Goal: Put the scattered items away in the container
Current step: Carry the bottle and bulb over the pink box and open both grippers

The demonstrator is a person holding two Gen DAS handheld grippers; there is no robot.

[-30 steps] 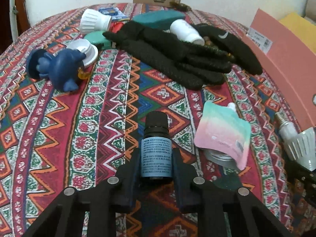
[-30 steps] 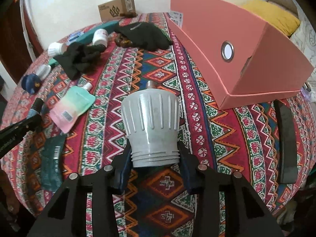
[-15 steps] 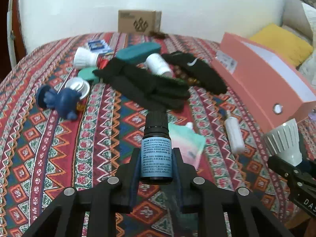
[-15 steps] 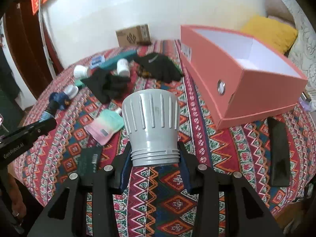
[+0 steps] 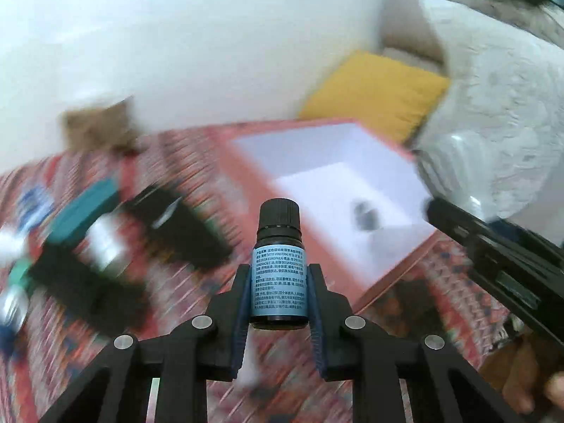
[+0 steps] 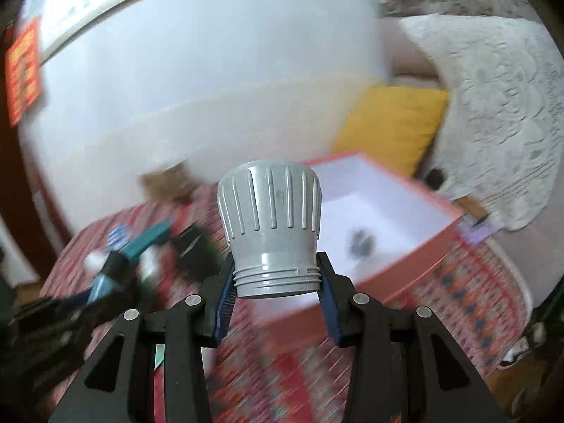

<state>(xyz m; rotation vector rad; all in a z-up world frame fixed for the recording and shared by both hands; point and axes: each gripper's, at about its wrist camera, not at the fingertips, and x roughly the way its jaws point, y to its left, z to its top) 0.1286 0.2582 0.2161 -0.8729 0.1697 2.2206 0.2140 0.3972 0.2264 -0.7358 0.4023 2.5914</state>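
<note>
left gripper (image 5: 278,292): pinching small dark bottle (image 5: 278,264) by its blue label, black cap upright, lifted above patterned cloth (image 5: 88,345).
right gripper (image 6: 276,290): clamped on threaded collar of grey ribbed bulb base (image 6: 269,225), wide end away from camera, held in the air; seen in left wrist view as a black bar at right edge.
container: pink box (image 5: 391,268) with white interior, open top, on the cloth ahead and to the right of both held items; in right wrist view (image 6: 416,257) just behind the bulb base.
box contents: one dark smudge (image 5: 366,216) on the white floor, too blurred to name.
scattered items: black gloves (image 5: 190,225), teal case (image 5: 84,208), white bottle (image 5: 104,241), on the cloth left of the box; outlines smeared by blur.
background: brown carton (image 5: 98,130) against white wall, yellow cushion (image 5: 377,95) behind the box, white textured cover (image 5: 500,105) at right.
</note>
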